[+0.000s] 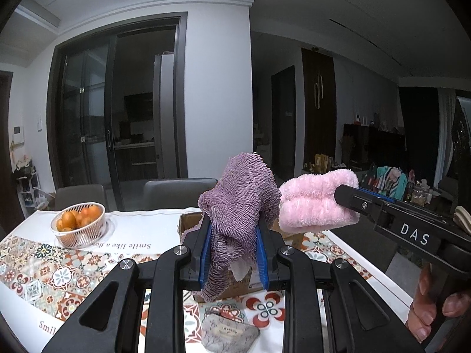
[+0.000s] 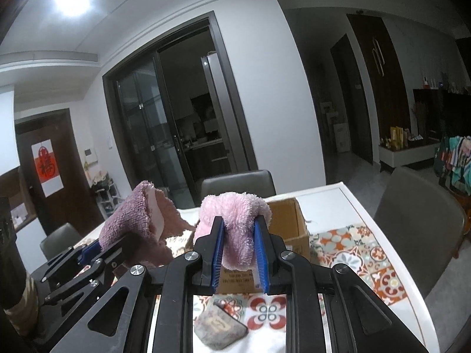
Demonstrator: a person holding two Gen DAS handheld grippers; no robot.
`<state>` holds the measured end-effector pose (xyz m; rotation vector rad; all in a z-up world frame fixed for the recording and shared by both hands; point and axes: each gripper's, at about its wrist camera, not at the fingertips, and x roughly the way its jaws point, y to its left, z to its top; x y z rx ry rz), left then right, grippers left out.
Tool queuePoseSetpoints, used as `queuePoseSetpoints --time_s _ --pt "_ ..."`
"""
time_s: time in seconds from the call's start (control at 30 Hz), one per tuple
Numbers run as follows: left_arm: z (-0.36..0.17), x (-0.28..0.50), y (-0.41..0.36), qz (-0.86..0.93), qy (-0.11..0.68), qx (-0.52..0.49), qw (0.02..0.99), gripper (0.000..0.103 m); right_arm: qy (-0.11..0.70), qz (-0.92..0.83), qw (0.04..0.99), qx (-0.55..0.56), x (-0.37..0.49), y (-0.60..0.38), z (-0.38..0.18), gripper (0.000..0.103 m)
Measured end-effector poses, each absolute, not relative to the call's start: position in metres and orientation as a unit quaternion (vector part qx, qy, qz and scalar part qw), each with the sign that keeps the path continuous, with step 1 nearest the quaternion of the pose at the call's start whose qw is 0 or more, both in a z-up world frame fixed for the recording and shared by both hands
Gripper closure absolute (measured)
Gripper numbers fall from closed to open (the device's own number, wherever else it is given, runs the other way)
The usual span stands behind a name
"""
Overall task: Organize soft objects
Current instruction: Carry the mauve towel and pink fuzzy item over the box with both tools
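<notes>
I have both cloths lifted clear of the table: the shaggy purple cloth (image 1: 241,206) sits mid-frame, pinched in my left gripper (image 1: 234,253), and the fluffy pink cloth (image 2: 235,229) is bunched centre-frame, clamped in my right gripper (image 2: 238,256). I judge this the carry step. Next I would lower them into the open cardboard box (image 2: 290,223) behind. A flat grey pouch (image 2: 219,331) lies below on the patterned tablecloth (image 2: 353,253).

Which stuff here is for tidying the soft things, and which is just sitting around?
For the job: purple cloth in left claw; pink cloth in right claw; cardboard box.

Just sitting around: orange basket, grey pouch, chairs.
</notes>
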<state>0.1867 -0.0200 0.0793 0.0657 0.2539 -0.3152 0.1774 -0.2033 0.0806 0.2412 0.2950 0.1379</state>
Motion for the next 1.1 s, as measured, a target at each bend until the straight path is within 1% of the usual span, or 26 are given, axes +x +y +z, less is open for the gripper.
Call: queuePoseSetpoints --time_s 0.23,0.53,0.87,1.1 --pt "0.086 0.201 -0.022 -0.151 0.113 0.038 0.981 0.077 0.134 0.07 0.982 0.116 0.19 -0.205 0.089 0.081" --pt "0.088 0.228 -0.031 -0.148 0.11 0.046 0.982 0.077 0.132 0.071 0.982 0.114 0.211 -0.208 0.087 0.081" --pt "0.076 0.264 -0.039 -0.148 0.122 0.051 0.98 0.077 0.14 0.068 0.982 0.11 0.245 -0.212 0.081 0.081" --pt "0.062 0.293 -0.044 -0.151 0.148 0.046 0.976 0.077 0.156 0.072 0.979 0.112 0.268 -0.213 0.074 0.081"
